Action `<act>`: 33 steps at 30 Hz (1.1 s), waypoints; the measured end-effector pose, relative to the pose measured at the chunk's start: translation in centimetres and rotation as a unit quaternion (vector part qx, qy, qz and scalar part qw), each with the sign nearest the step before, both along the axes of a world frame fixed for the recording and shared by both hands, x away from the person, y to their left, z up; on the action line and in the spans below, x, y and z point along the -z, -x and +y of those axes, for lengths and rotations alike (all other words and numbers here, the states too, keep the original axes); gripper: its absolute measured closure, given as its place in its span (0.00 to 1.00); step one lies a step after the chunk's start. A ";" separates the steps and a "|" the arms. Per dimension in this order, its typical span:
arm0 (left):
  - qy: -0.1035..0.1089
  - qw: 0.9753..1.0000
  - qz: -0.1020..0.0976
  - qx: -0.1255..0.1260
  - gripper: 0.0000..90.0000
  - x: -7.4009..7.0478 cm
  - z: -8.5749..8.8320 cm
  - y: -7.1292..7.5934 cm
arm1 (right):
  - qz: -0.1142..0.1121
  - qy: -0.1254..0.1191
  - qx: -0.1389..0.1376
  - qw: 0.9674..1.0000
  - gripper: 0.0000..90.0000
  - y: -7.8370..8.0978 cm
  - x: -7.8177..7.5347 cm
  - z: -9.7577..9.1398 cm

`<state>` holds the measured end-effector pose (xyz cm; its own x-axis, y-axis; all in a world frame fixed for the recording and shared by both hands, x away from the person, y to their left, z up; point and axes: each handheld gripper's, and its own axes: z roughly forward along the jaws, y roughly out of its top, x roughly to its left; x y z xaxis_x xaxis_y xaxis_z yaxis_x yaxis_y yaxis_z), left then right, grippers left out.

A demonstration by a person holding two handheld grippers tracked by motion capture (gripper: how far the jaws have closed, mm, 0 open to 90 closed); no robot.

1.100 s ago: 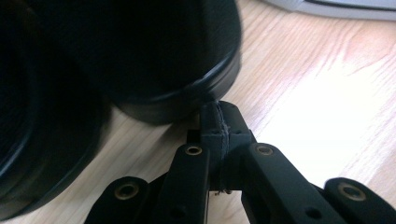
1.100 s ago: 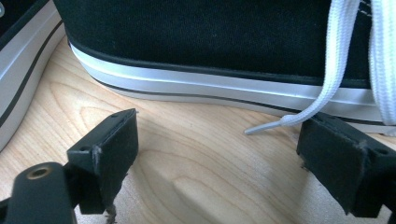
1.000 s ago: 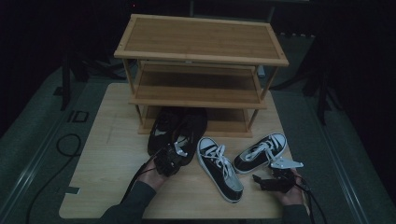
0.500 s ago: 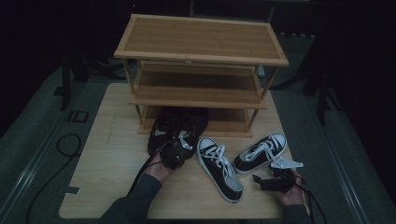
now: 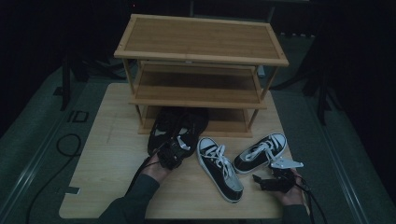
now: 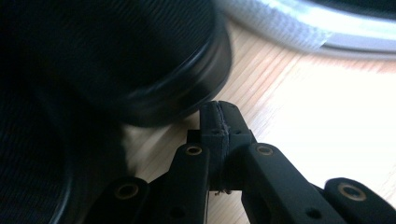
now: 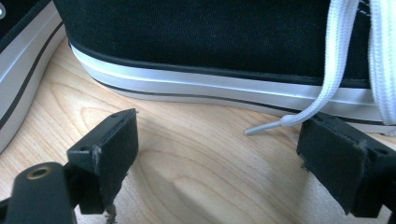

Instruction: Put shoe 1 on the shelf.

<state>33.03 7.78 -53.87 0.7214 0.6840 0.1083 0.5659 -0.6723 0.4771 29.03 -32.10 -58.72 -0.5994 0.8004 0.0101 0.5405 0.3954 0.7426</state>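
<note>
Shoe rack [image 5: 201,70]: bare desk [image 5: 112,140] on its left. Left tool [image 5: 171,154], jaws closed and empty, beside black shoes [image 5: 175,128] before the rack. Right tool [image 5: 261,182], jaws wide and empty, near laced sneaker [image 5: 260,153].

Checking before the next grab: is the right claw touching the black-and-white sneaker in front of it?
Apart. In the right gripper view the open right claw sits short of the sneaker, with bare wooden table showing between the fingertips and the white sole.
</note>
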 end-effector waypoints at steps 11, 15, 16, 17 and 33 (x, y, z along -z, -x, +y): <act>-0.005 1.000 -0.001 -0.021 1.00 0.3 -0.2 -1.0 | 0.000 0.000 0.000 1.000 0.14 0.0 0.0 0.0; -0.009 1.000 0.000 -0.030 1.00 0.6 -1.0 -1.9 | 0.001 0.000 0.000 1.000 0.14 0.0 0.0 0.0; -0.009 0.999 -0.001 -0.031 1.00 0.6 -1.1 -2.0 | 0.000 -0.001 0.000 1.000 0.14 0.0 0.0 0.0; -0.009 0.999 0.000 -0.033 1.00 0.7 -1.3 -2.2 | 0.000 -0.001 0.000 1.000 0.14 0.0 0.0 0.0; -0.016 0.997 -0.021 -0.074 1.00 0.2 -0.6 -3.0 | 0.000 -0.002 0.000 1.000 0.14 0.0 0.0 0.0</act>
